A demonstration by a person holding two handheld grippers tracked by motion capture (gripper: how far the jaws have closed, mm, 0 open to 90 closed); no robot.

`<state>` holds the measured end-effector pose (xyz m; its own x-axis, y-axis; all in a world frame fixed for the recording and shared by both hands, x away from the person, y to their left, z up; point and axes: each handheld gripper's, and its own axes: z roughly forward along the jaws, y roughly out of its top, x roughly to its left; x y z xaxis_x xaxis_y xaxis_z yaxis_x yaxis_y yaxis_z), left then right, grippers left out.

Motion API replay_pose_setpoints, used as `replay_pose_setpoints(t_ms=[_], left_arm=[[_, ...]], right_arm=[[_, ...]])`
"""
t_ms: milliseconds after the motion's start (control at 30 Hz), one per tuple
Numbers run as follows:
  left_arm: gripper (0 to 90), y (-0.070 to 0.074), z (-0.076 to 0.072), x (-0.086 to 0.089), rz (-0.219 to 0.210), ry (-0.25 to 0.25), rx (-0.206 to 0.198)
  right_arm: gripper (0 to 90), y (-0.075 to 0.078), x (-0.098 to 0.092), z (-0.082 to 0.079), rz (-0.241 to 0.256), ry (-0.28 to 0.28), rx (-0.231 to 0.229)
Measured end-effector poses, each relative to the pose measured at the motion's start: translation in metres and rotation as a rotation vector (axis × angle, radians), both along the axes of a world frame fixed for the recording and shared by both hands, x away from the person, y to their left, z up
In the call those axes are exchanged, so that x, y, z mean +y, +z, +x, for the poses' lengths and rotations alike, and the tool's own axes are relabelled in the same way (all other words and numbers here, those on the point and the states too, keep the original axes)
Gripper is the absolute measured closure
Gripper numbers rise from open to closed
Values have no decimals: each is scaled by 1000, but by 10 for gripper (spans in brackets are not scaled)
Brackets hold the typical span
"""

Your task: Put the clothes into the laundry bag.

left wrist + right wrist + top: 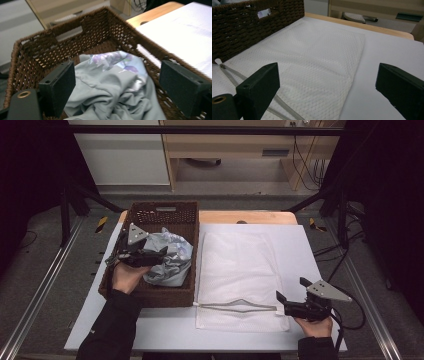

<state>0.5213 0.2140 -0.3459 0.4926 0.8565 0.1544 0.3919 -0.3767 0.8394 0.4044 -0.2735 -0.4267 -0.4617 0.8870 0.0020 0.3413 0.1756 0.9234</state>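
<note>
In the left gripper view, the grey garment (pixel 110 95) runs off the frame at 6 o'clock, and the wicker basket (pixel 50 47) floor beneath it is hidden. In the right gripper view, the mesh bag (pixel 312 62) zipper is cut off at 6 o'clock.

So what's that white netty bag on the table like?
The white mesh bag lies flat on the white-covered table, right beside the brown wicker basket. It looks like thin netted fabric and looks flat. A grey zipper runs along its near end, partly open. The right gripper hovers open by its near corner.
</note>
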Motion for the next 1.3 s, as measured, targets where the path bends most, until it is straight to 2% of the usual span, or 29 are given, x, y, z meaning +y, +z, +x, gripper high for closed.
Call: replay_pose_setpoints(t_ms=[67, 100, 167, 267, 367, 433, 533, 700, 767, 1067, 1200, 1300], left_arm=[[134, -6, 11, 1, 8, 15, 35], [135, -6, 11, 1, 8, 15, 35], [140, -11, 19, 0, 34, 48, 47], [141, -20, 28, -3, 26, 45, 94], [141, -28, 34, -7, 52, 31, 135], [147, -32, 37, -9, 91, 24, 171], [147, -35, 39, -10, 94, 15, 194], [138, -44, 47, -11, 135, 43, 251], [139, -49, 52, -12, 154, 44, 290], [125, -62, 57, -19, 211, 15, 348], [131, -66, 58, -21, 235, 4, 359], [167, -70, 59, -22, 241, -9, 383]], right_arm=[[56, -1, 0, 1, -4, 1, 3], [56, -1, 0, 1, -4, 1, 3], [56, -1, 1, 1, 4, 8, 5], [54, -1, 1, 0, 2, 5, 6], [51, -1, -1, 1, -1, -1, 7], [51, -2, -1, 1, 1, -1, 9], [49, -3, -1, 2, -5, -4, 12], [48, -4, 0, 2, -3, -3, 19], [47, -4, 0, 3, -8, 0, 20], [44, -6, -1, 3, -11, -9, 33], [44, -6, -1, 4, -14, -10, 32], [44, -7, -2, 4, -12, -15, 40]])
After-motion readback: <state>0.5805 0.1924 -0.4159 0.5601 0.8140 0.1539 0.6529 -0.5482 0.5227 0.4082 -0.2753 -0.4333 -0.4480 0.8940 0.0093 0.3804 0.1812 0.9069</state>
